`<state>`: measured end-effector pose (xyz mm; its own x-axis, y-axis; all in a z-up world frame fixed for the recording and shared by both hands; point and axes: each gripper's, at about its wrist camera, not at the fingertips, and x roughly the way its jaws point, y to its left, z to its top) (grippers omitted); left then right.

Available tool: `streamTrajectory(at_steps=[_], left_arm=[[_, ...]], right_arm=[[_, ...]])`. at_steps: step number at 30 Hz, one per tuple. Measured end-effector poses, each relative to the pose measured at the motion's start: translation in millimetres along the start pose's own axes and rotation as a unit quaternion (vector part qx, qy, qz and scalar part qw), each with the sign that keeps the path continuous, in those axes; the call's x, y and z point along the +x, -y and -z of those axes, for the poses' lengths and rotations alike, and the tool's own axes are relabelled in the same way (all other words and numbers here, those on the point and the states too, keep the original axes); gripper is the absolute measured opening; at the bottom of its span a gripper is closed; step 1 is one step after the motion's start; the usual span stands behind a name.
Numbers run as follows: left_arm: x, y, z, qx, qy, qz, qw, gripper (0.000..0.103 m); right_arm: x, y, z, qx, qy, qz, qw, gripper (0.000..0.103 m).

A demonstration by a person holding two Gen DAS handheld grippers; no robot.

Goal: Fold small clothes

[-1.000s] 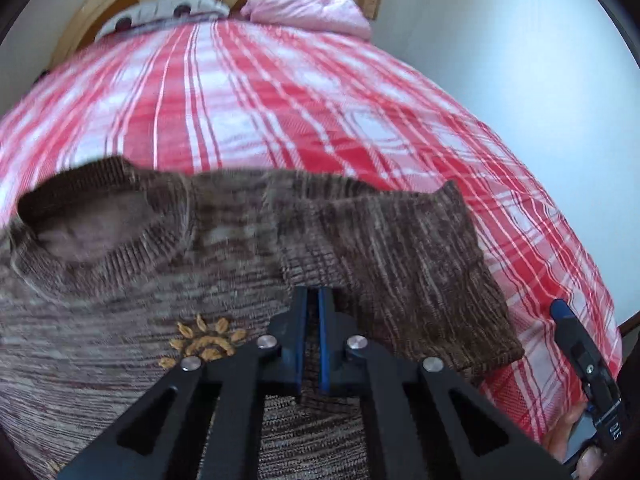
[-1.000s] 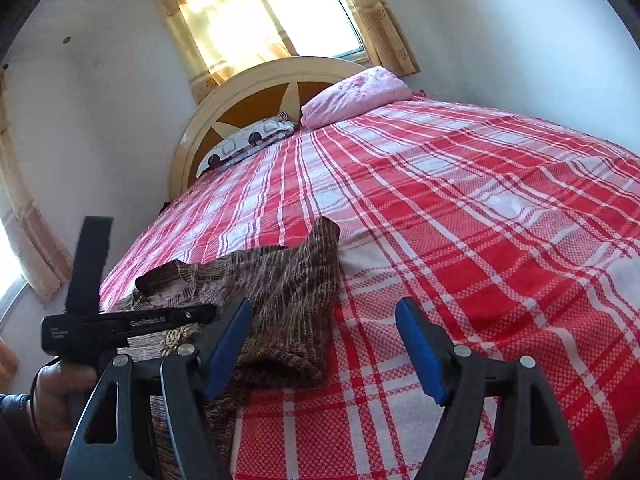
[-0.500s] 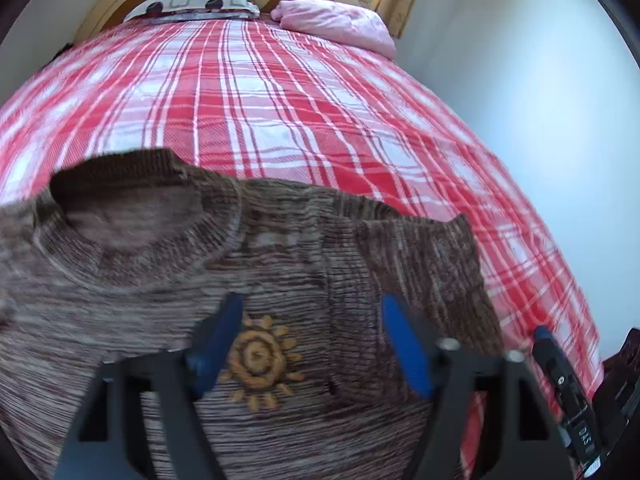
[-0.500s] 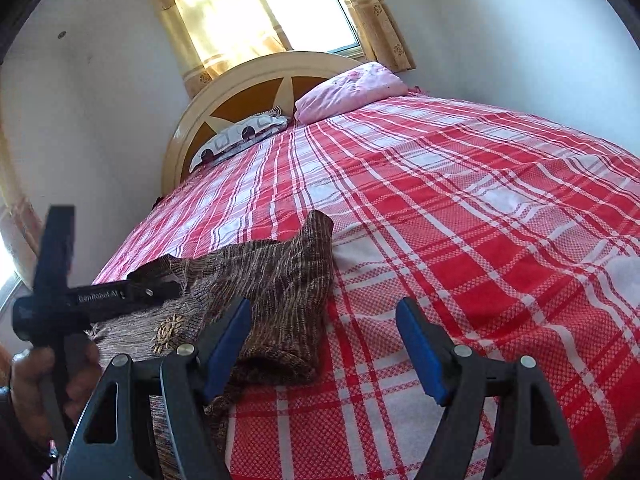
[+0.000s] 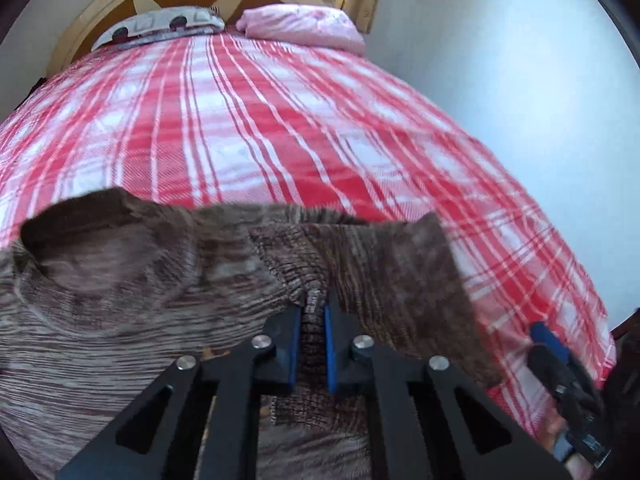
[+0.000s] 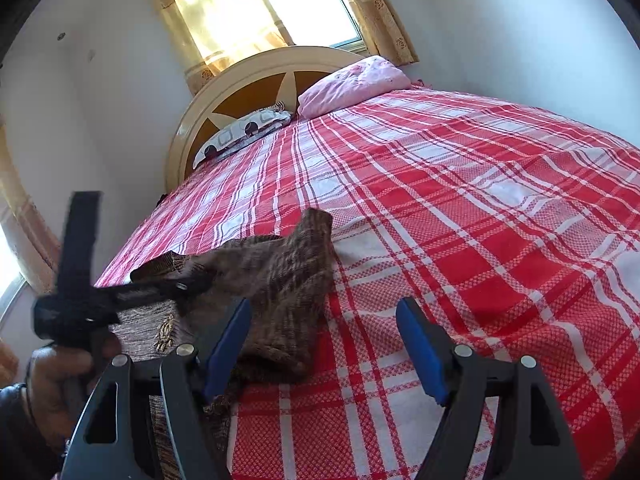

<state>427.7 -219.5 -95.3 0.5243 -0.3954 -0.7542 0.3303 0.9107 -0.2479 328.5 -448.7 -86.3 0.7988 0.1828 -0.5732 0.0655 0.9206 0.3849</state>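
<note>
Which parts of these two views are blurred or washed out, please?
Left wrist view: the sweater and bedspread are smeared by motion, and the right gripper at the edge is soft. Right wrist view: the window is blown out, the left gripper blurred, the bedspread sharp.

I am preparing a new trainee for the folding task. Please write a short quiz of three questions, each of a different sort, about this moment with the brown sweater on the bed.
1. True or false: the left gripper is shut on a fold of the brown sweater.
2. Multiple choice: the right gripper is
A. shut on the pink pillow
B. open, holding nothing
C. shut on the sweater collar
3. Fill in: the sweater lies on a red and white ____ bedspread.

Key:
1. True; knit fabric is pinched between the blue pads.
2. B; its jaws stand wide apart over the sweater's edge and the bedspread.
3. Plaid (checked).
</note>
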Motion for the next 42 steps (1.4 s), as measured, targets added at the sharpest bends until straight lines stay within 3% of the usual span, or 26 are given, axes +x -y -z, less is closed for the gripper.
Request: streamTrajectory(at_steps=[6, 11, 14, 19, 20, 22, 23, 25, 26, 27, 30, 32, 35, 40, 42], left_arm=[[-27.2, -21.6, -2.2, -0.002, 0.011, 0.001, 0.9999, 0.01], [-13.7, -23.7, 0.0, -0.01, 0.003, 0.01, 0.9999, 0.011], [0.1, -22.1, 3.3, -0.02, -0.012, 0.011, 0.9997, 0.011], [9.5, -18.4, 4.4, -0.022, -0.021, 0.006, 0.9995, 0.011], [8.9, -18.6, 3.3, -0.024, -0.019, 0.009, 0.9995, 0.012], [8.5, -18.8, 2.7, -0.028, -0.018, 0.012, 0.9994, 0.013], [8.6, -18.5, 2.5, -0.029, -0.02, 0.01, 0.9993, 0.014], [9.1, -19.2, 2.9, -0.034, -0.024, 0.011, 0.9991, 0.018], [9.6, -20.0, 3.5, -0.038, -0.026, 0.012, 0.9989, 0.021], [10.3, -20.7, 4.2, -0.042, -0.029, 0.013, 0.9986, 0.026], [12.4, -21.4, 5.5, -0.055, -0.039, 0.015, 0.9976, 0.048], [12.0, -20.0, 7.6, -0.059, -0.038, 0.018, 0.9974, 0.052], [15.5, -11.8, 9.7, -0.046, -0.043, 0.025, 0.9977, 0.052], [27.9, 10.4, 9.5, -0.007, -0.056, 0.026, 0.9981, 0.05], [35.6, 11.2, 9.5, -0.003, -0.069, 0.008, 0.9975, 0.04]], right_arm=[[0.1, -2.3, -0.2, -0.008, 0.001, 0.004, 1.0, 0.076], [2.3, -3.6, 0.1, -0.012, -0.004, 0.011, 1.0, 0.076], [3.4, -10.2, 0.5, -0.029, -0.01, -0.008, 1.0, 0.076], [19.4, -58.3, 9.8, -0.135, -0.089, -0.063, 0.985, 0.076], [23.8, -69.1, 15.1, -0.162, -0.102, -0.061, 0.98, 0.076], [35.8, -86.1, 23.6, -0.208, -0.116, -0.014, 0.971, 0.075], [41.0, -87.1, 24.0, -0.209, -0.12, -0.002, 0.971, 0.073], [43.1, -78.4, 19.1, -0.182, -0.118, -0.009, 0.976, 0.041], [41.3, -69.3, 14.3, -0.157, -0.112, -0.009, 0.981, 0.03], [39.4, -62.3, 11.0, -0.138, -0.109, -0.013, 0.984, 0.011], [31.8, -51.0, 1.4, -0.117, -0.088, 0.026, 0.989, 0.006], [22.1, -46.8, -5.0, -0.119, -0.071, 0.061, 0.988, 0.006], [14.8, -37.5, -10.1, -0.116, -0.066, 0.087, 0.987, 0.005], [17.5, -30.3, -7.0, -0.112, -0.072, 0.08, 0.988, 0.005], [15.6, -30.5, -6.5, -0.115, -0.068, 0.075, 0.988, 0.005]])
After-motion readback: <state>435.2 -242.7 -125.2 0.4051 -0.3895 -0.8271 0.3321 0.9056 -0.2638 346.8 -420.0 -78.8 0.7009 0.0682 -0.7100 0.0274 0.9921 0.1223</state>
